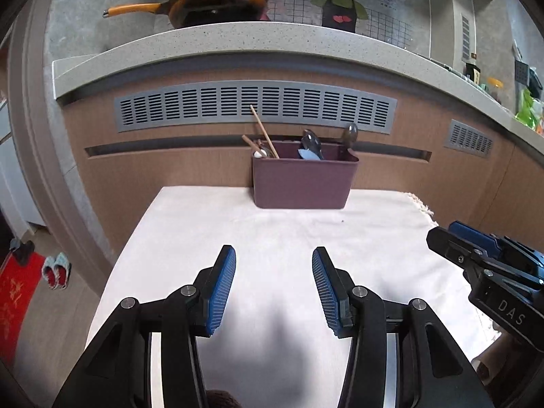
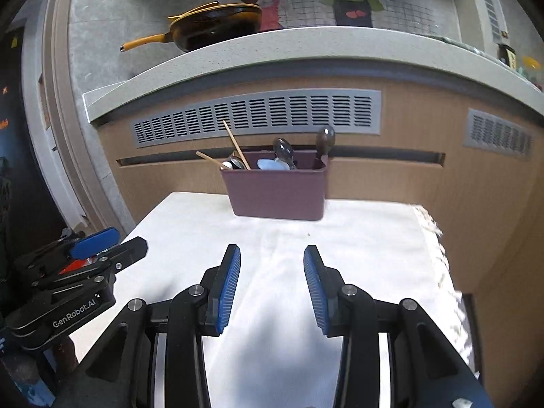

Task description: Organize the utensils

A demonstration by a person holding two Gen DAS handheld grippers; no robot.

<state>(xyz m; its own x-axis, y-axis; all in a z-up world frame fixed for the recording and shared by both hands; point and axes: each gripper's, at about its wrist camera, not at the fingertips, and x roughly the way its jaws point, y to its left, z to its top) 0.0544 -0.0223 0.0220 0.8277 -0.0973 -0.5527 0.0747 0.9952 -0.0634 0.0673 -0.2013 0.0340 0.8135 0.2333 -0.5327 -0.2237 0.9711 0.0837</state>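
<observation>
Both claws, left (image 1: 273, 255) and right (image 2: 272, 253), gape wide and empty, ribbed blue pads facing. The smooth purple plastic bin (image 1: 302, 182) holds wooden chopsticks (image 1: 263, 132) and shiny spoons (image 1: 311, 142) at the far edge of the cloth-covered tabletop (image 1: 238, 224).

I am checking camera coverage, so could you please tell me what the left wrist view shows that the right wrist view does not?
Only the left wrist view shows the slippers and the red mat on the floor. Only the right wrist view shows the left claw from outside. Both show the utensil holder with chopsticks and spoons, and the pan.
</observation>
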